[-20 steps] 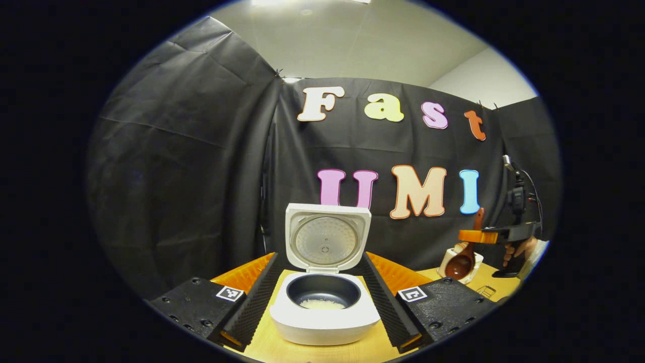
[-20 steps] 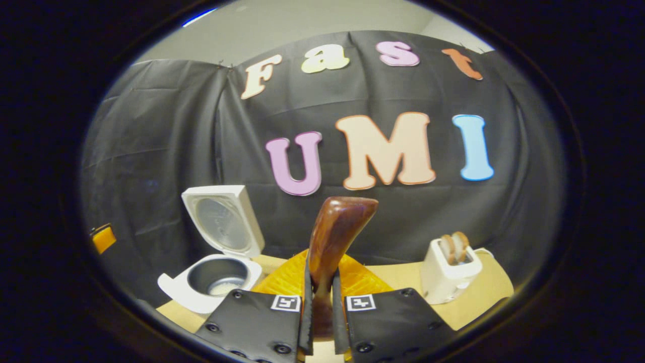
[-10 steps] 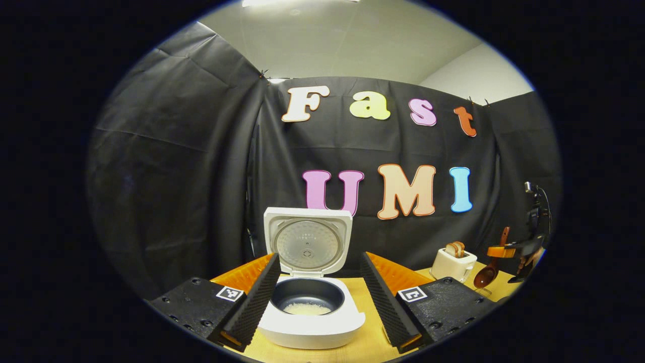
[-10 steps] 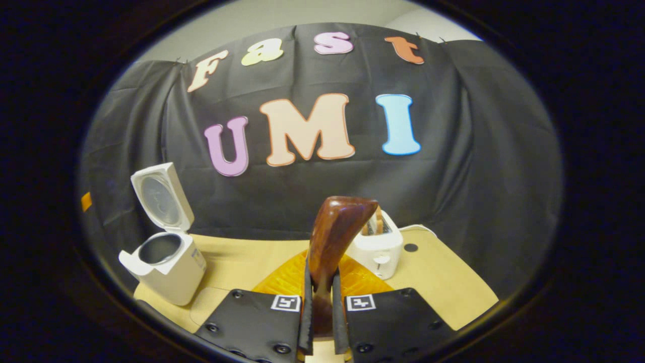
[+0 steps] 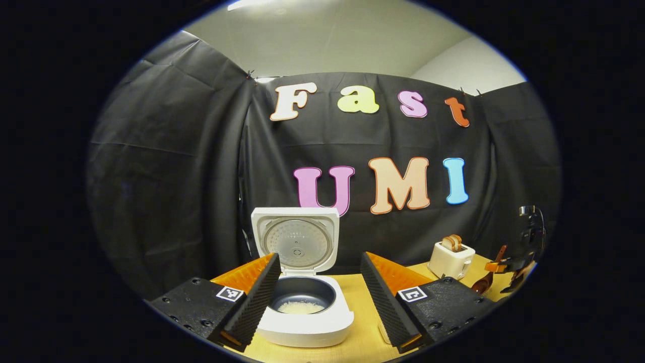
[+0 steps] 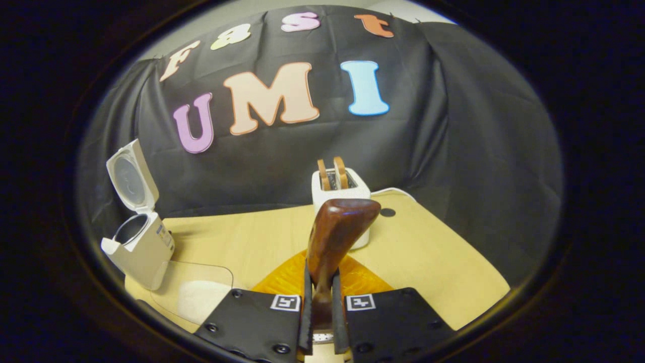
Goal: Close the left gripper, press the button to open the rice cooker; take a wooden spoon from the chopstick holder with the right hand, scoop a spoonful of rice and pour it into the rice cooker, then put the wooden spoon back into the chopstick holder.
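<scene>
**A:** Which step is this?

**B:** I'd say the last one. The white rice cooker (image 5: 302, 282) stands with its lid up near the left edge of the pale wooden bench (image 6: 443, 262), and white rice (image 5: 301, 307) lies in its dark pot. The right gripper (image 6: 322, 322) has its fingers clenched on the handle of the dark brown wooden spoon (image 6: 335, 237).

**A:** And the left gripper (image 5: 322, 297)?

**B:** Fingers spread apart, holding nothing, with the cooker showing between them.

**A:** What does the next move call for?

**B:** Finding the chopstick holder; I can't make it out here. The spoon must then be lowered into it upright and released. A clear, shallow plastic tray (image 6: 194, 292) sits beside the cooker, and a white toaster (image 6: 340, 201) with two bread slices stands toward the back edge.
</scene>
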### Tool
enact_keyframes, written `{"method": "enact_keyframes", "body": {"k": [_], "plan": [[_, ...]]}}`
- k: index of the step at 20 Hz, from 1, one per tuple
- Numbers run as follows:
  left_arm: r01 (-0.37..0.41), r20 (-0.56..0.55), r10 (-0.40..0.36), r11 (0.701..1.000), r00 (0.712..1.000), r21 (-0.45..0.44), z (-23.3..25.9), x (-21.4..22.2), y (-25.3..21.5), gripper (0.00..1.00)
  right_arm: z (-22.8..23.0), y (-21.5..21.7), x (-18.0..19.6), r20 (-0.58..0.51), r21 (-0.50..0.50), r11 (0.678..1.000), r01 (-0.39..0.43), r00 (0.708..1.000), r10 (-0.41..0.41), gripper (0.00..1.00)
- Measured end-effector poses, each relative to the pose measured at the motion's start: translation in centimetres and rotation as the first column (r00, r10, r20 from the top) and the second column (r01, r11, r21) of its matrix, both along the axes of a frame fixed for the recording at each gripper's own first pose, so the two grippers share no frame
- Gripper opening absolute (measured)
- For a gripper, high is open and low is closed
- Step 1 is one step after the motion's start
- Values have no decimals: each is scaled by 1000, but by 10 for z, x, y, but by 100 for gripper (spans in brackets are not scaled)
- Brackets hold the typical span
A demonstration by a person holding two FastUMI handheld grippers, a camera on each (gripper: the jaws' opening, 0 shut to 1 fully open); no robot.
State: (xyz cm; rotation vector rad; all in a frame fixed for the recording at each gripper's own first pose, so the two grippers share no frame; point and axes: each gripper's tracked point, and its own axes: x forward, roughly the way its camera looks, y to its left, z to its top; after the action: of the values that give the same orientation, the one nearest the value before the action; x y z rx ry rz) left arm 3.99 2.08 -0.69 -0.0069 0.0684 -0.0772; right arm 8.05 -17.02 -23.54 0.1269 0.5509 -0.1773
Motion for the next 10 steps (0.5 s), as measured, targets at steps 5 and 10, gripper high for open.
{"method": "enact_keyframes", "body": {"k": [5, 10], "plan": [[-2, -6, 2, 1000, 1000, 11, 0, -2, -5, 92, -40, 5, -6, -58, 66, 998, 7, 998, -3, 20], [-12, -12, 12, 1000, 1000, 0, -2, -2, -1, 93, -43, -2, -12, -65, 40, 999, 12, 998, -9, 22]]}}
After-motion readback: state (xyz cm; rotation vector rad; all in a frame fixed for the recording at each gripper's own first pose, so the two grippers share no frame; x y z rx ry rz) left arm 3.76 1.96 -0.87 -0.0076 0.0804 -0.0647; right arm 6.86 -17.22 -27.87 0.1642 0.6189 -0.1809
